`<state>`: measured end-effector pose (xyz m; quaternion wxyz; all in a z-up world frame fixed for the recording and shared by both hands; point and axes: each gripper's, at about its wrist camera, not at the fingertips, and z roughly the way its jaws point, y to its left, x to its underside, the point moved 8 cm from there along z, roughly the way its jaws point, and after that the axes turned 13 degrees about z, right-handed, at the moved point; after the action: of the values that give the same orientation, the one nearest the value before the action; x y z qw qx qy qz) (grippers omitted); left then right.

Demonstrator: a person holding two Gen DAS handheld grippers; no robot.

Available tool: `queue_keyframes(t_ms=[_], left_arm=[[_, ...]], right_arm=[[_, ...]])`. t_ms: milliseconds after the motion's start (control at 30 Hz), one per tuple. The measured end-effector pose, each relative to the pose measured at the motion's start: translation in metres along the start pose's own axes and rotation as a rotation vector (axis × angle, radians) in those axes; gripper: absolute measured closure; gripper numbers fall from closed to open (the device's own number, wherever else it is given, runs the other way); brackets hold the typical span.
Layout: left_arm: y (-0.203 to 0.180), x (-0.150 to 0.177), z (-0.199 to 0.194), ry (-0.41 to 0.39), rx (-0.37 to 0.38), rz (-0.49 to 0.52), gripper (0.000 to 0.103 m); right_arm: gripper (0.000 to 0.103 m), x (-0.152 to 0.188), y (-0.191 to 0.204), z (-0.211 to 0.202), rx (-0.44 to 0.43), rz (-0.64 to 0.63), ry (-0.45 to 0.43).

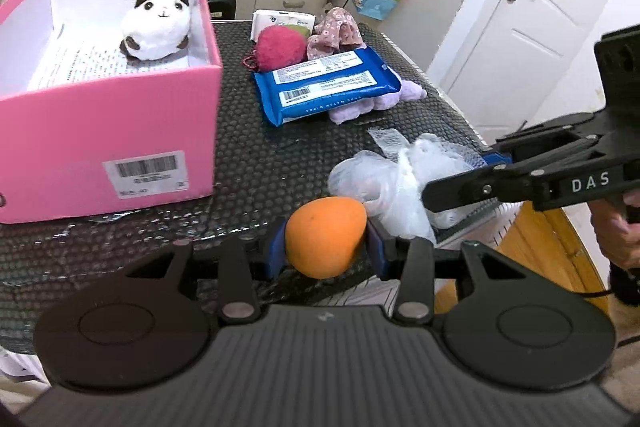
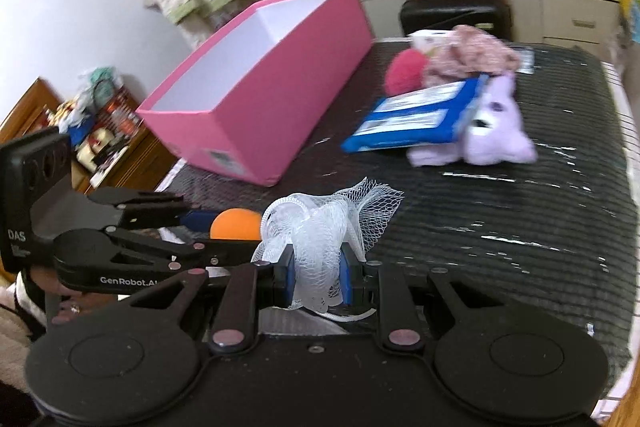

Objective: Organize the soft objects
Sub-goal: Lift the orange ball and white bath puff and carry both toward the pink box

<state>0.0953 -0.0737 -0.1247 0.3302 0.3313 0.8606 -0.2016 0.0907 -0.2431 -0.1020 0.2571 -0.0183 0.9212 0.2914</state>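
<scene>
While my left gripper [image 1: 326, 241] is clamped on the orange foam ball [image 1: 325, 237] and my right gripper [image 2: 316, 277] pinches the white mesh bath pouf [image 2: 320, 231], both soft things sit low at the near edge of the black textured mat [image 2: 520, 227], close beside each other. The pink box [image 1: 120, 131], where the plush panda [image 1: 156, 27] already rests, lies ahead and to the left of both tools. Its long axis runs away from me, with the barcoded short end nearest. My left gripper is the nearer one to it, I judge, so the ball should go in first, up over the near wall. The pouf, bunched between the right fingers with netting spilling upward, has farther to travel across the mat. The pink pompom [image 1: 276, 49], purple plush [image 2: 492, 123] and blue wipes pack [image 1: 328, 85] wait beyond, well apart from either gripper.
</scene>
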Motion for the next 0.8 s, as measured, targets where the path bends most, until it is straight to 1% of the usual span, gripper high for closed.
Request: queue_keyframes(t_ms=[133, 233, 367, 500, 700, 800], left_arm=[[0.012, -0.004, -0.021, 0.005, -0.019, 0.023, 0.062], [0.021, -0.006, -0.039, 0.009, -0.033, 0.044, 0.062], [0.038, -0.011, -0.062, 0.017, -0.064, 0.052, 0.062], [0.054, -0.018, -0.083, 0.009, -0.078, 0.040, 0.062], [0.081, -0.039, -0.111, -0.064, -0.137, 0.043, 0.062], [0.094, -0.055, -0.114, -0.108, -0.197, 0.068, 0.062]], right_arm=[[0.078, -0.006, 0.026, -0.002, -0.011, -0.056, 0.015], [0.078, -0.012, 0.044, 0.000, -0.029, -0.071, 0.026], [0.078, -0.020, 0.068, 0.004, -0.080, -0.092, 0.049], [0.077, -0.032, 0.095, 0.008, -0.112, -0.134, 0.044], [0.077, -0.061, 0.128, 0.014, -0.137, -0.189, 0.001], [0.077, -0.077, 0.136, 0.018, -0.141, -0.192, -0.052]])
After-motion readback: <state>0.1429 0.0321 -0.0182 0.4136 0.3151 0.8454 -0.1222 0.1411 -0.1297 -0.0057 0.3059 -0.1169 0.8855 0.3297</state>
